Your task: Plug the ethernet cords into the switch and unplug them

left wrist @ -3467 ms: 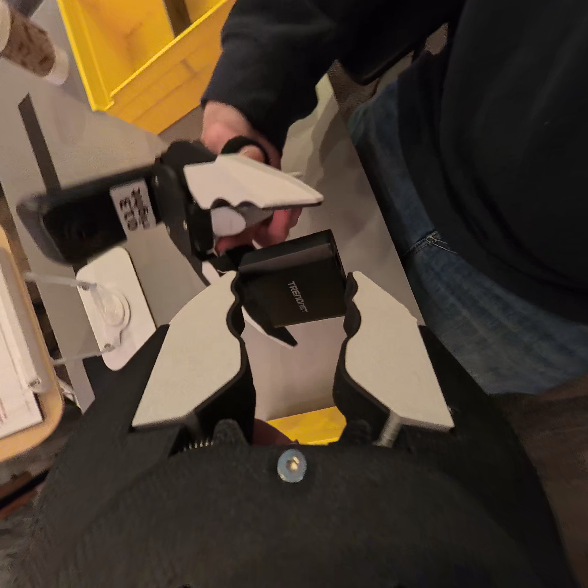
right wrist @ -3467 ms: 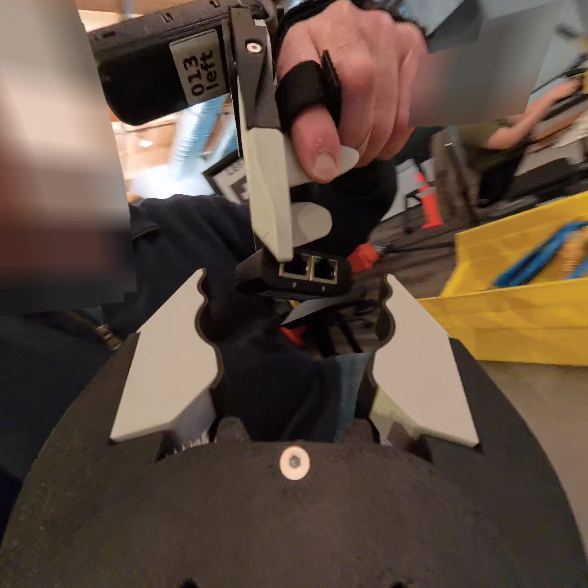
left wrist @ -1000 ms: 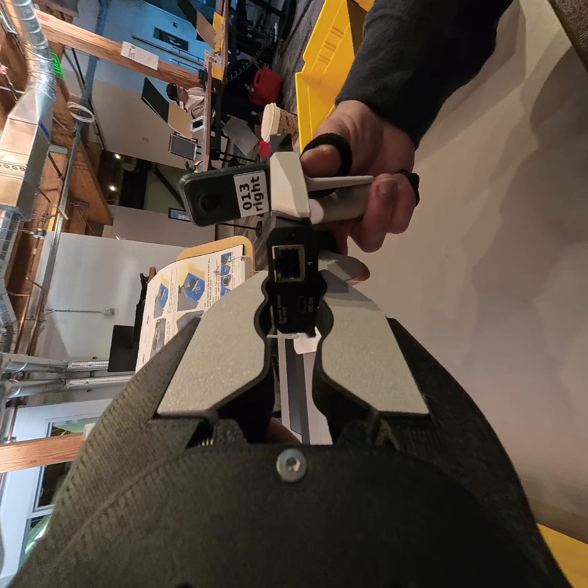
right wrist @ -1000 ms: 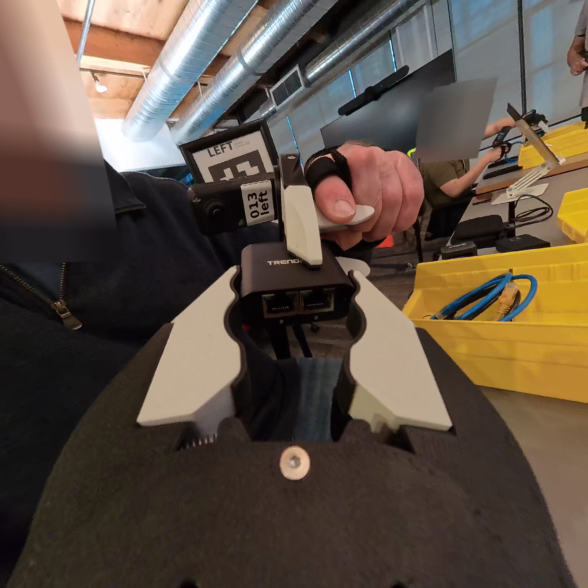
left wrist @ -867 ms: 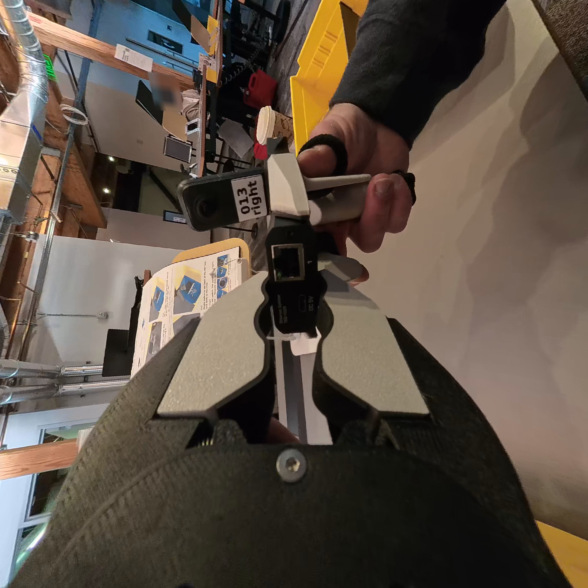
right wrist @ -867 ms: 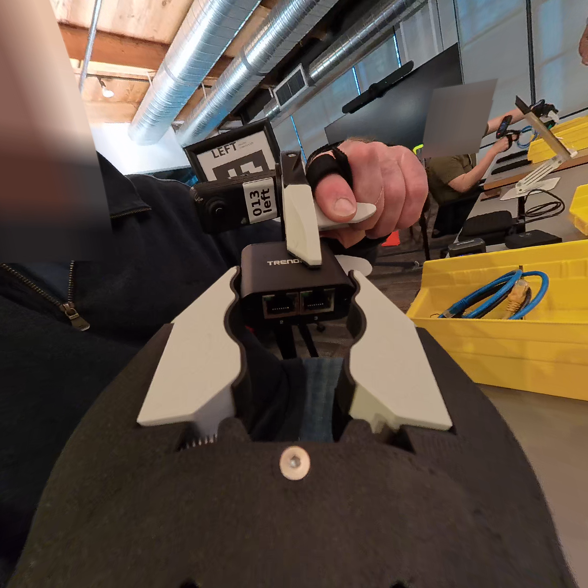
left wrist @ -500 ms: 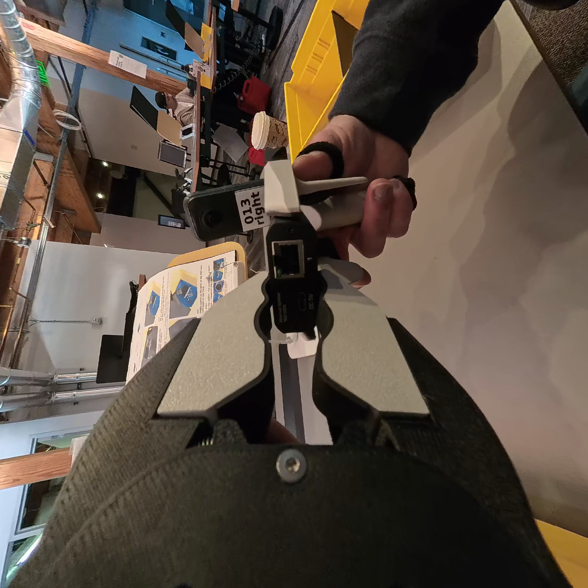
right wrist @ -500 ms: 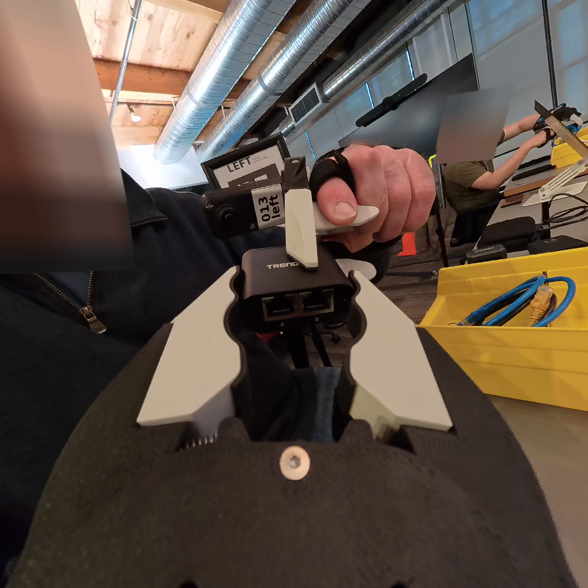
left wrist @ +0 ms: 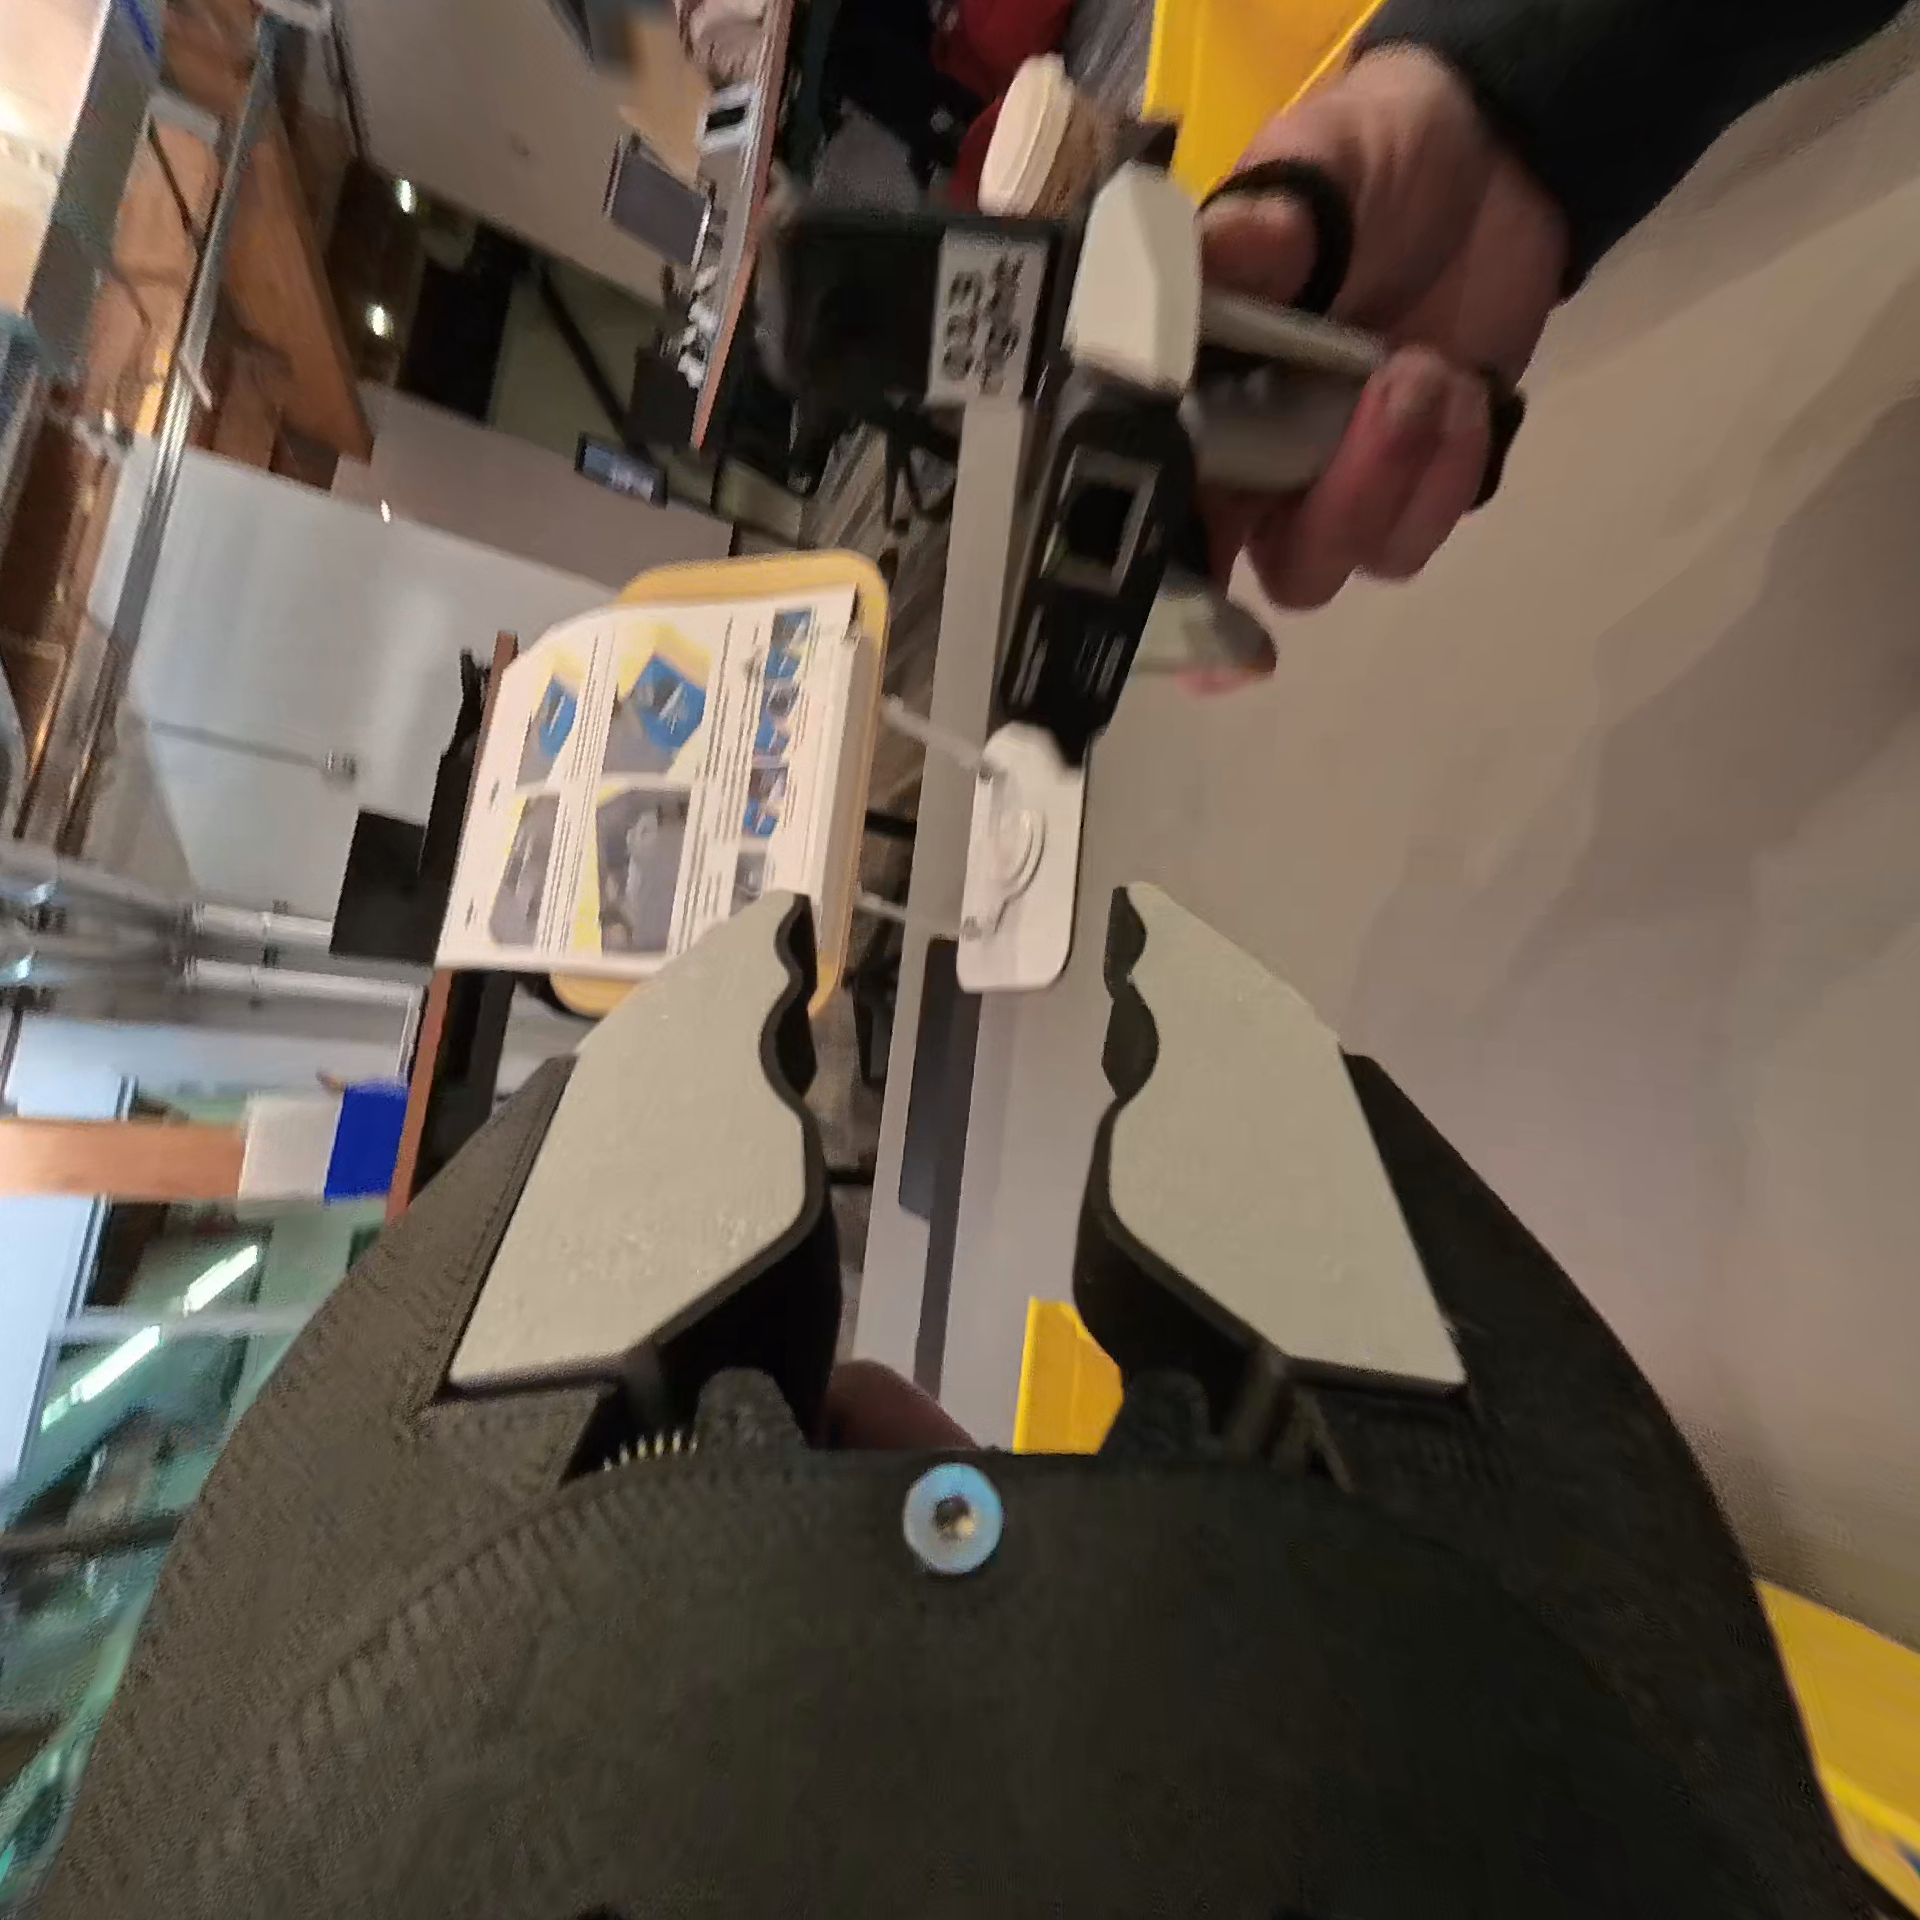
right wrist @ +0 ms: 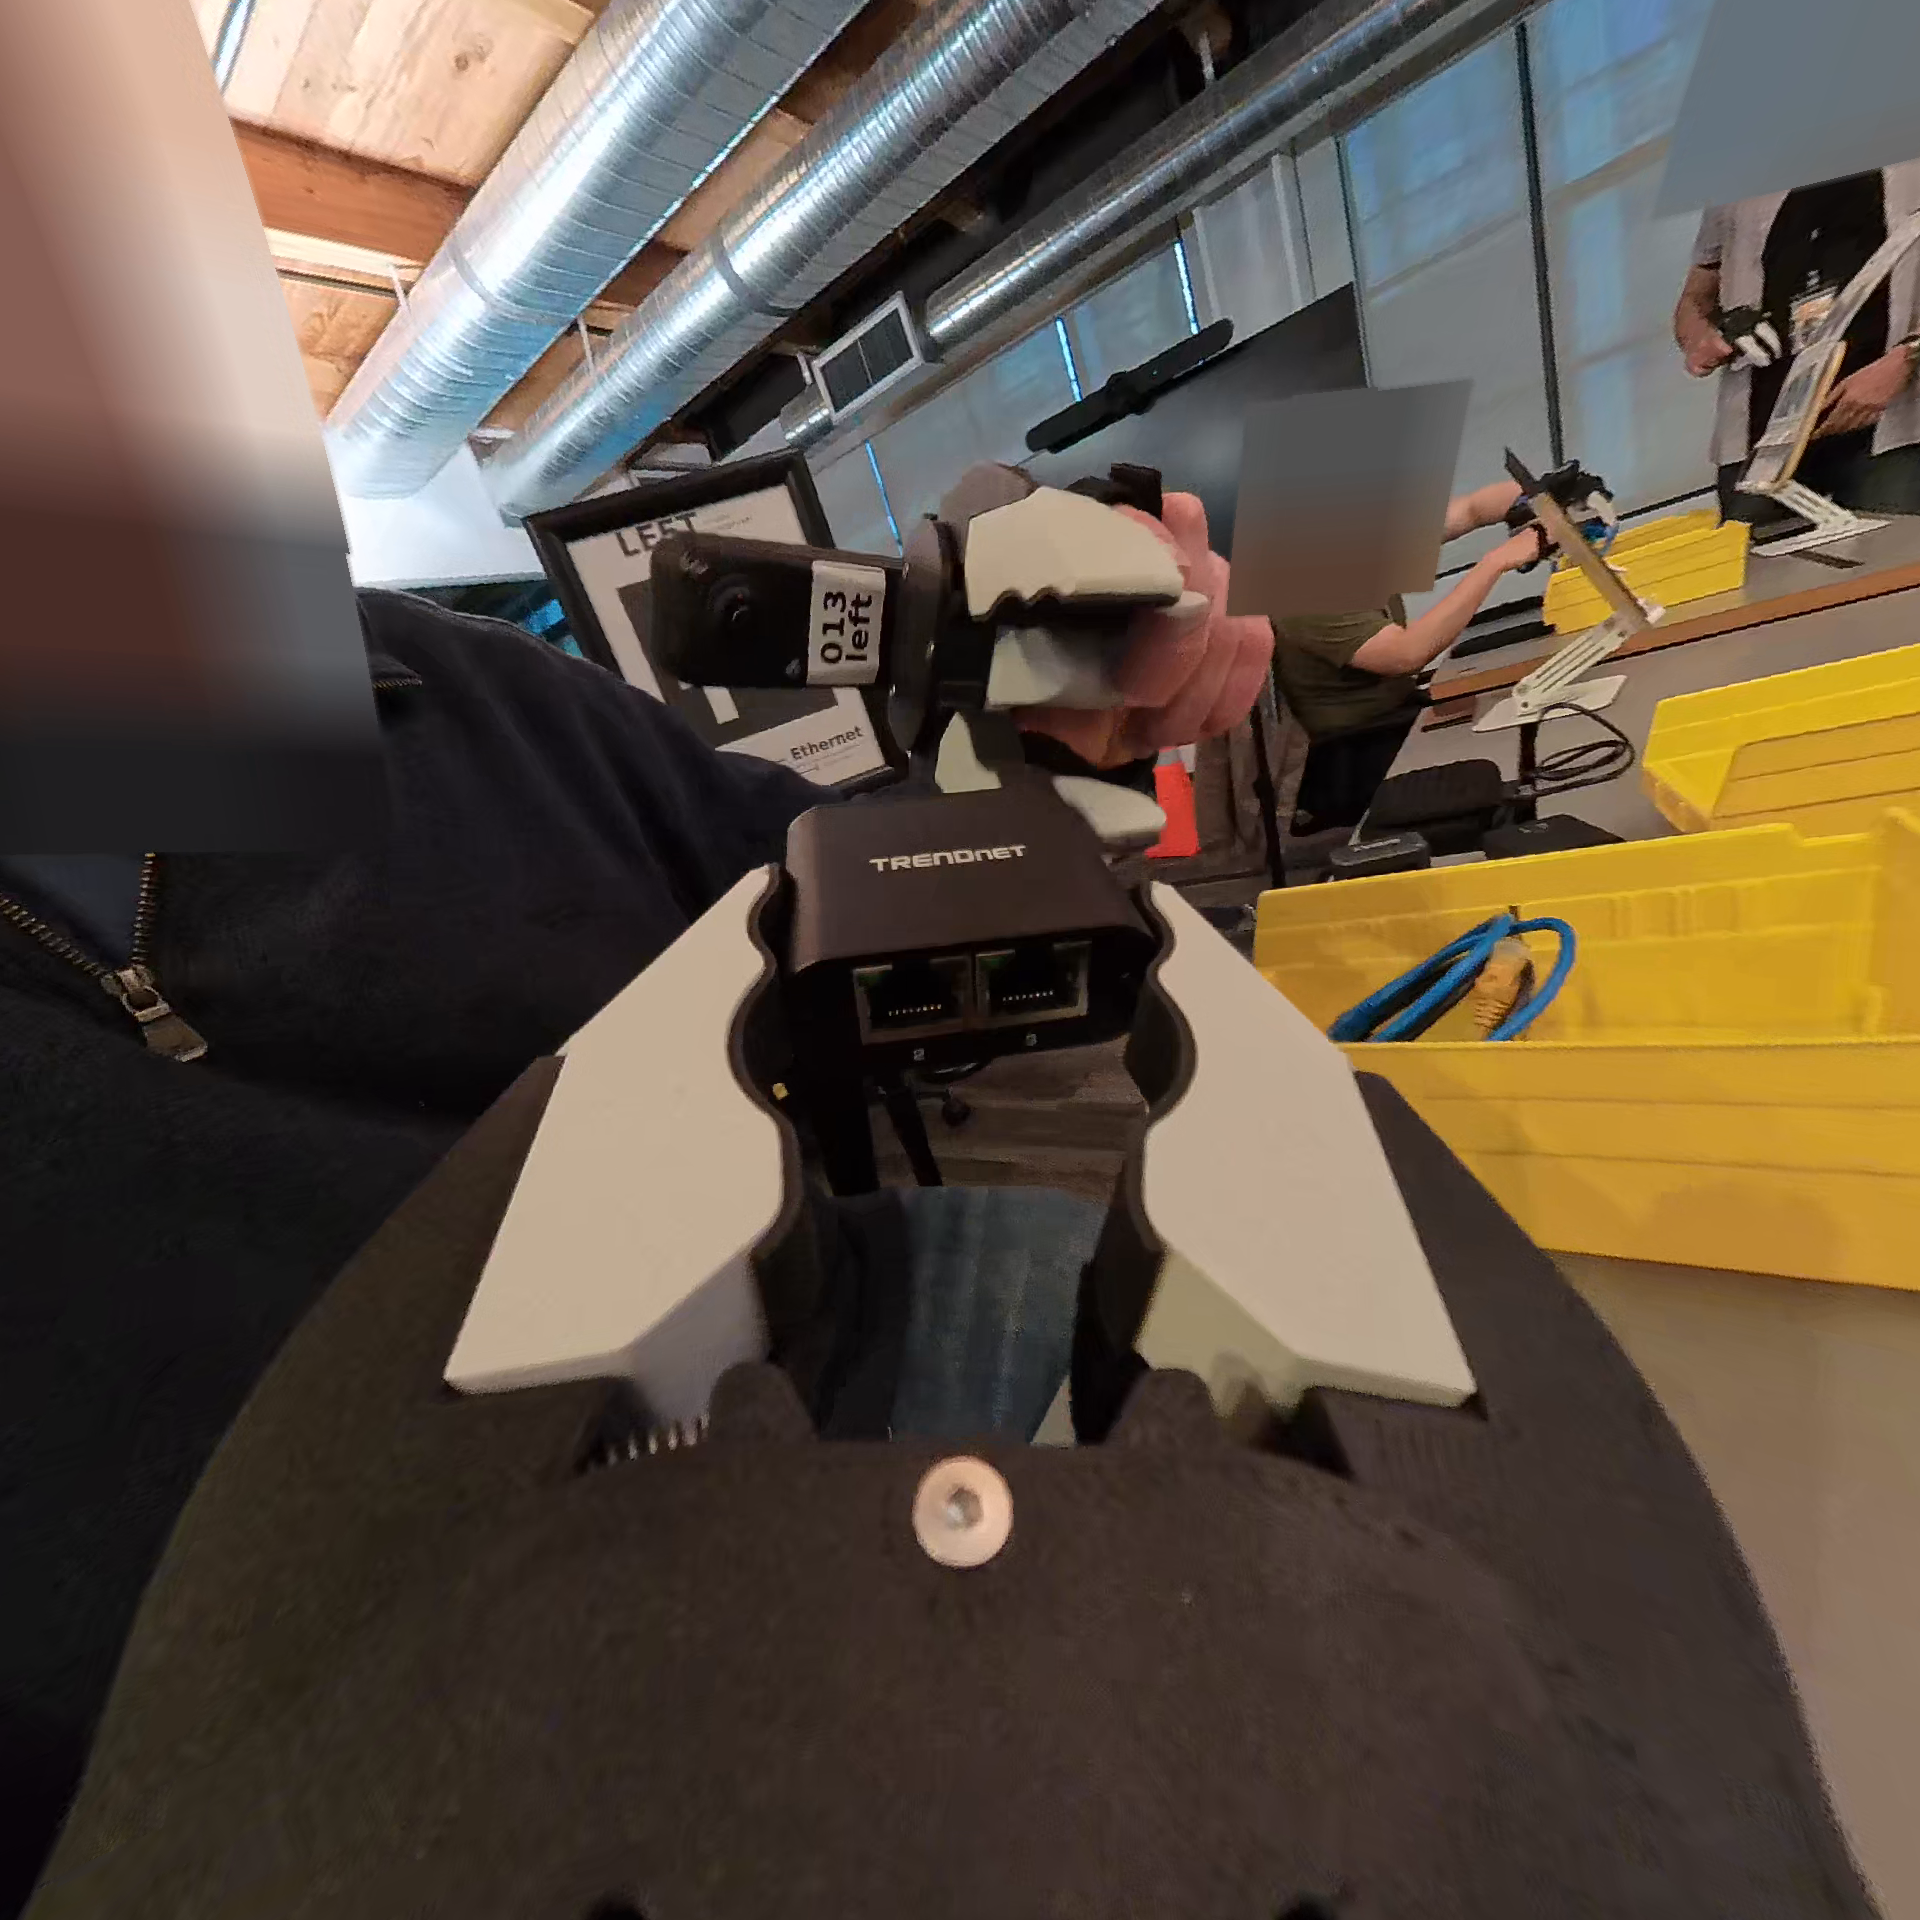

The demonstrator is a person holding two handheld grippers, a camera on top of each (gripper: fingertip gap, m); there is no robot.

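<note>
My right gripper (right wrist: 961, 894) is shut on the sides of a small black switch (right wrist: 935, 904), held in the air with its two empty ports facing the camera. In the left wrist view, the switch (left wrist: 1081, 592) sits farther off in the right gripper (left wrist: 1158, 468), held by a hand. My left gripper (left wrist: 956, 925) is open and empty, a short way back from the switch. It also shows behind and above the switch in the right wrist view (right wrist: 1091, 613). A coiled blue ethernet cord (right wrist: 1455, 987) with a yellow plug boot lies in a yellow bin (right wrist: 1610, 1164).
The grey table (left wrist: 1558, 883) carries a clipboard with an instruction sheet (left wrist: 665, 779) on a white stand base (left wrist: 1013, 862), and a paper cup (left wrist: 1039, 135) beyond. More yellow bins (right wrist: 1787, 748) stand at the right. People work at desks behind.
My left gripper has opened, let go of the switch and drawn back from it. The right gripper keeps its hold on the switch.
</note>
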